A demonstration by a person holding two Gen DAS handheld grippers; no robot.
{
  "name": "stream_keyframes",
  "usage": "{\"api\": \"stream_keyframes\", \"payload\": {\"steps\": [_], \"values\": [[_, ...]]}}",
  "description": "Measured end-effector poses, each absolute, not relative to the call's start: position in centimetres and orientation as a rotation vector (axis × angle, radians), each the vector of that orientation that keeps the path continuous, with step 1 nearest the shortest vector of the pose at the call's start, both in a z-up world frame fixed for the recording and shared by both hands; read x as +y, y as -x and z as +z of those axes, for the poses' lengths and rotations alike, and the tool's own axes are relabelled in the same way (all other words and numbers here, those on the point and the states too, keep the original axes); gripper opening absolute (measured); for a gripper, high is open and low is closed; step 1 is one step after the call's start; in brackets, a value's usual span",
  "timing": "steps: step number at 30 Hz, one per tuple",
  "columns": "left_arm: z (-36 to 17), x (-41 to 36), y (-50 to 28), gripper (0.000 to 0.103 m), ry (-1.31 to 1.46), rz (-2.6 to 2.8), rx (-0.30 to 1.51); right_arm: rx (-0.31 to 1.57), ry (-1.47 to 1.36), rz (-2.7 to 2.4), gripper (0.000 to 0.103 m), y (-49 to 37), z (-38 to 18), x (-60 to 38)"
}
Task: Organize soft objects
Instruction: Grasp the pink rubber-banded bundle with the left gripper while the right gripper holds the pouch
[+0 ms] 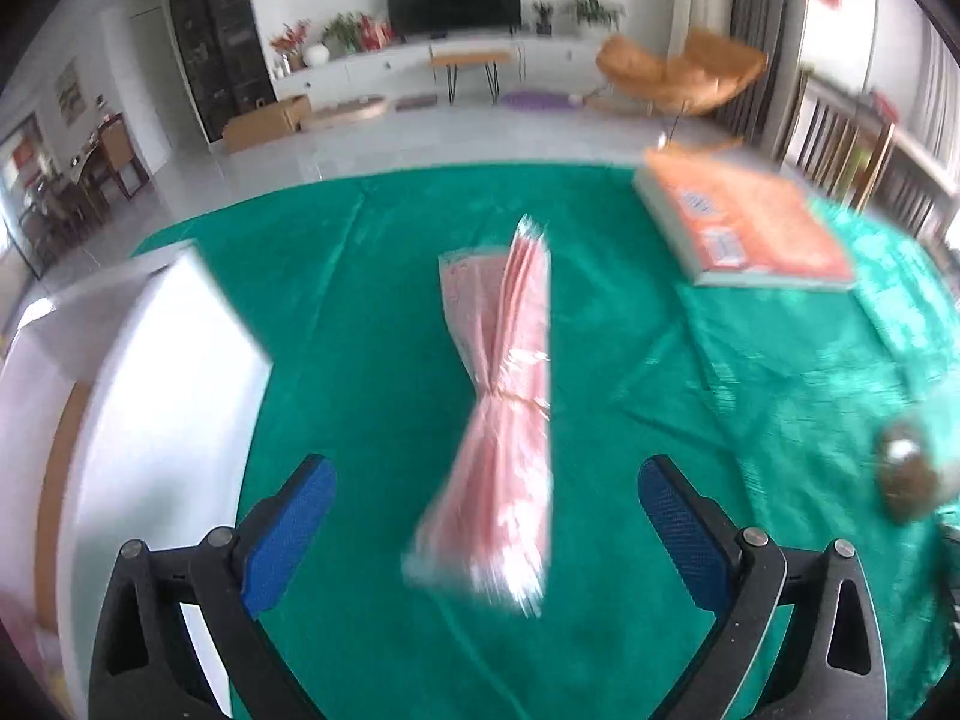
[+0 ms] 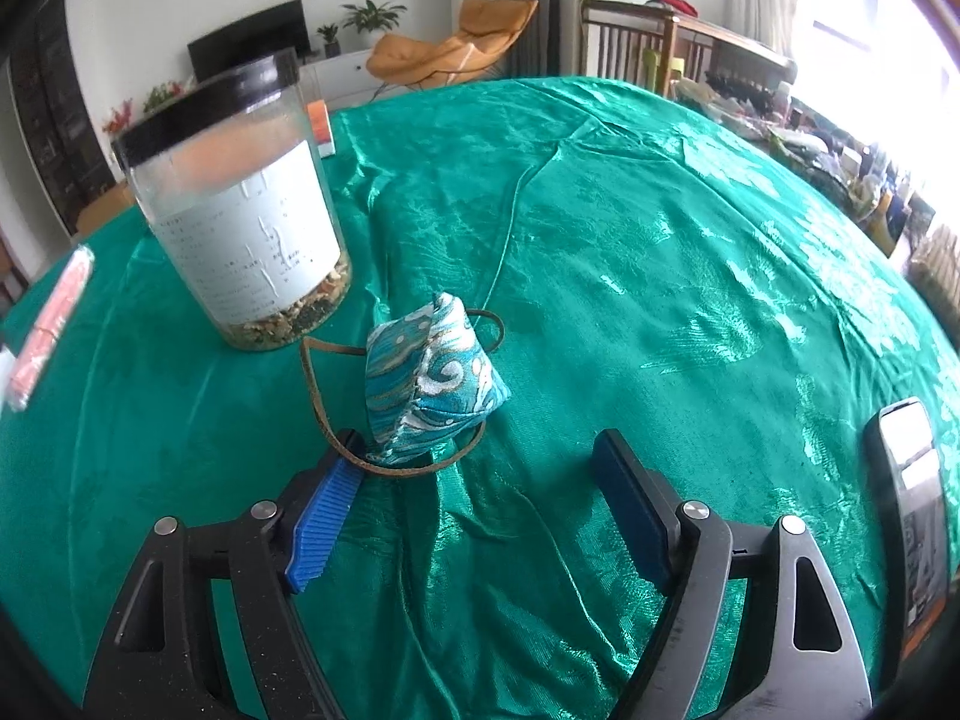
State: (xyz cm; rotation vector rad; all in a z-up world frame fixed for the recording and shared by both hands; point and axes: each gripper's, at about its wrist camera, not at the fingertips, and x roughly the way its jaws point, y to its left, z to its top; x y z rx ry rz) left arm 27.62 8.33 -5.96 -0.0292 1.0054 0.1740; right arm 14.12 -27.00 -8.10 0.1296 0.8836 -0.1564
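Observation:
A pink plastic-wrapped bundle point(image 1: 504, 396), tied at its waist, lies on the green tablecloth point(image 1: 372, 300) straight ahead of my open left gripper point(image 1: 486, 504); its near end lies between the blue pads. It also shows at the far left of the right wrist view point(image 2: 51, 324). A blue patterned fabric pouch point(image 2: 429, 381) with a thin brown cord point(image 2: 315, 378) lies just ahead of my open right gripper point(image 2: 480, 480), close to the left pad point(image 2: 324, 516). Both grippers are empty.
A white box point(image 1: 150, 396) stands at the left. An orange book point(image 1: 750, 228) lies at the back right. A clear jar with a black lid point(image 2: 240, 210) stands left of the pouch. A dark flat device point(image 2: 912, 510) lies at the right. A brown object point(image 1: 906, 474) is blurred.

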Motion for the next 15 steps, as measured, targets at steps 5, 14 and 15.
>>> {"api": "stream_keyframes", "payload": {"steps": [5, 14, 15], "values": [[-9.5, 8.6, -29.8, 0.1, -0.042, 0.154, 1.111, 0.765, -0.451, -0.06, 0.081, -11.8, -7.8, -31.8], [-9.7, 9.9, -29.6, 0.063, 0.066, 0.084, 1.081, 0.822, -0.086, 0.02, 0.067, -16.0, -5.3, -27.2], [-9.2, 9.6, -29.3, 0.032, 0.056, 0.06, 1.068, 0.863, -0.043, 0.014, 0.034, -16.9, -5.4, -26.9]]}}
